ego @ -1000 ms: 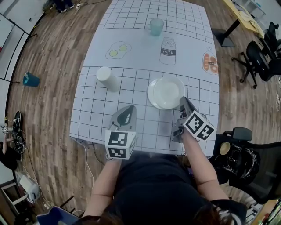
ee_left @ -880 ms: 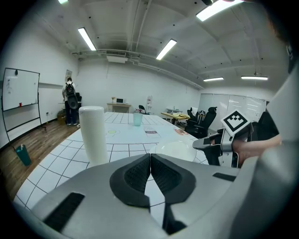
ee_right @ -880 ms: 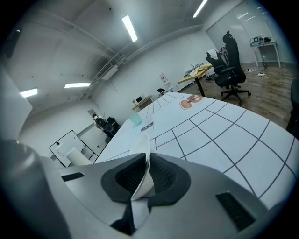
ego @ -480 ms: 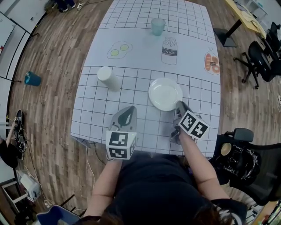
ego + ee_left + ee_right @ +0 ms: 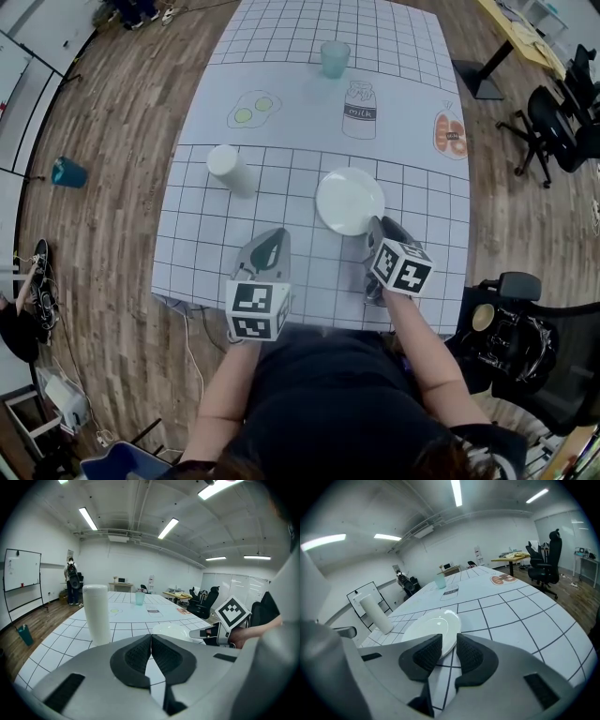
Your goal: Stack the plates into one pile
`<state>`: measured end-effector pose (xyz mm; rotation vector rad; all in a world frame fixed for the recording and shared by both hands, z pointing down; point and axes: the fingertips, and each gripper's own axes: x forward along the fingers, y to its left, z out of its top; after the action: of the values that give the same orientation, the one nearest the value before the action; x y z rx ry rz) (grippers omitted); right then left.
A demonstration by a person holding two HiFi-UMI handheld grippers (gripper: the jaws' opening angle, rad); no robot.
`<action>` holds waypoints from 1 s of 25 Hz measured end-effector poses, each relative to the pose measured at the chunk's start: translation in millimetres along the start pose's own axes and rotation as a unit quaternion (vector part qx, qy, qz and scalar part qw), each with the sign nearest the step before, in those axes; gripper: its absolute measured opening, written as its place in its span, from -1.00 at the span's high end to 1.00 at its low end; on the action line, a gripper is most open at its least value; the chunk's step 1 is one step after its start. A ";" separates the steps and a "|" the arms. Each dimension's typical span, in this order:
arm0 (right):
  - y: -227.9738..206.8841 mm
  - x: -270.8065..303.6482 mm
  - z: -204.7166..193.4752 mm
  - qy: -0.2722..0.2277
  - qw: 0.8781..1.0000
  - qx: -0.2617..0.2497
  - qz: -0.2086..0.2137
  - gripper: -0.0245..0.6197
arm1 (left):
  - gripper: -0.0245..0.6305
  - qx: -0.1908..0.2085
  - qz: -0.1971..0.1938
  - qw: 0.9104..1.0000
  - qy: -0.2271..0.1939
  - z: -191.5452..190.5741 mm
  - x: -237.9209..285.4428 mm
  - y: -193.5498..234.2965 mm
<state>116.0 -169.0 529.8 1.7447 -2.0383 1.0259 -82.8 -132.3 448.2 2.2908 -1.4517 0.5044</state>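
The white plates (image 5: pixel 349 201) lie as one pile on the checked table mat (image 5: pixel 206 234), right of centre; the pile also shows in the left gripper view (image 5: pixel 172 631) and the right gripper view (image 5: pixel 429 627). My right gripper (image 5: pixel 375 226) sits at the pile's near rim. Its jaws (image 5: pixel 449 645) have just been opening, and the pads stand apart, clear of the rim just ahead of them. My left gripper (image 5: pixel 272 238) rests to the left of the pile, its pads (image 5: pixel 140 651) pressed together with nothing between.
A tall white cylinder cup (image 5: pixel 230 169) stands left of the pile, and a teal cup (image 5: pixel 334 58) at the far end. Printed pictures of eggs (image 5: pixel 251 107), milk (image 5: pixel 359 109) and bread (image 5: pixel 451 135) mark the mat. Office chairs (image 5: pixel 561 122) stand off to the right.
The top plate, held tilted and offset to the right by my right gripper, has come down squarely onto the lower plate. The right gripper sank and rolled; its jaws parted. The left gripper stayed still.
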 end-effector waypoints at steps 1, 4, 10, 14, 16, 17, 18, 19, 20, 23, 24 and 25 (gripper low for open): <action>2.2 -0.8 0.6 -0.001 1.000 -0.011 0.001 0.61 | 0.84 0.001 -0.001 1.000 -0.001 0.2 0.0 0.1; 8.8 -6.8 6.3 -0.013 0.999 -0.042 0.005 0.61 | 0.84 0.002 -0.003 1.000 -0.003 1.8 0.6 1.1; 24.2 -29.7 28.7 -0.047 0.994 -0.096 0.021 0.61 | 0.84 -0.001 -0.004 1.000 -0.012 10.1 2.5 1.8; 32.2 -45.3 39.4 -0.059 0.991 -0.116 0.037 0.64 | 0.84 0.000 -0.013 1.000 -0.021 16.4 5.6 -2.3; 32.9 -52.1 42.8 -0.064 0.990 -0.117 0.039 0.66 | 0.84 0.008 -0.011 1.000 -0.027 20.4 6.5 -2.7; 33.0 -55.3 44.5 -0.067 0.990 -0.118 0.040 0.67 | 0.84 0.010 -0.011 0.999 -0.031 22.3 6.8 -2.6; 33.0 -58.5 46.1 -0.069 0.990 -0.118 0.040 0.68 | 0.84 0.010 -0.013 0.999 -0.033 23.7 7.0 -2.7; 33.2 -61.5 47.5 -0.072 0.990 -0.117 0.042 0.70 | 0.84 0.007 -0.016 0.999 -0.035 24.7 7.0 -3.2; 33.4 -64.5 48.7 -0.074 0.990 -0.116 0.044 0.73 | 0.84 0.001 -0.021 0.999 -0.036 25.5 6.9 -4.2; 33.8 -72.0 51.4 -0.080 0.989 -0.110 0.050 0.82 | 0.84 -0.015 -0.039 0.998 -0.037 28.0 5.9 -9.0; 34.0 -74.3 52.3 -0.082 0.989 -0.108 0.051 0.84 | 0.84 -0.019 -0.044 0.998 -0.039 29.2 5.2 -10.2; 34.3 -76.6 53.0 -0.085 0.989 -0.107 0.052 0.86 | 0.84 -0.023 -0.048 0.998 -0.042 30.7 4.1 -10.9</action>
<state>114.6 -145.6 433.4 1.6795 -2.2692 0.6756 -68.2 -146.4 422.3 2.3575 -1.3684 0.3462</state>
